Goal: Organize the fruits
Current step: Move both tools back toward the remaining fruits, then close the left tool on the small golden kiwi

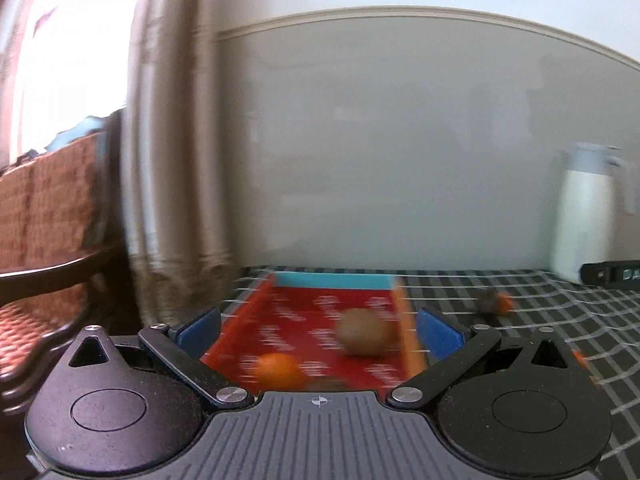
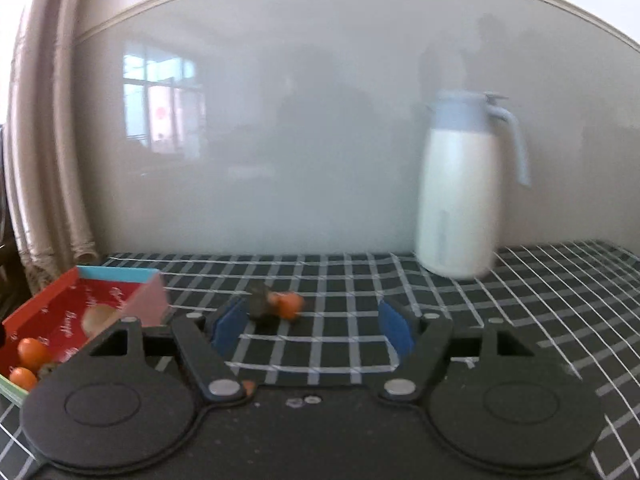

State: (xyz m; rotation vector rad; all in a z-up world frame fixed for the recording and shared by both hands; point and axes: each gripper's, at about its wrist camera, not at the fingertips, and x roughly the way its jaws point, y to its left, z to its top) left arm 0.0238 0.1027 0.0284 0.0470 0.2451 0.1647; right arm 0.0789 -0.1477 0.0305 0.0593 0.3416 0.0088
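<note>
Left gripper point(image 1: 318, 330): blue pads spread wide, nothing between them, poised over near end of red box point(image 1: 296, 312). Inside box: brown round fruit point(image 1: 365, 333) toward right wall, small orange fruit point(image 1: 279, 369) nearer the camera, both blurred.

Right gripper point(image 2: 311, 330): jaws parted wide, empty, only checked tablecloth point(image 2: 360, 280) between pads. Just beyond fingertips, loose on cloth: dark fruit point(image 2: 260, 304) touching small orange one point(image 2: 290, 305).

Red box off to left in right view, holding brown and orange fruit. White jug point(image 2: 458, 200) with pale blue lid upright at back right against wall.
</note>
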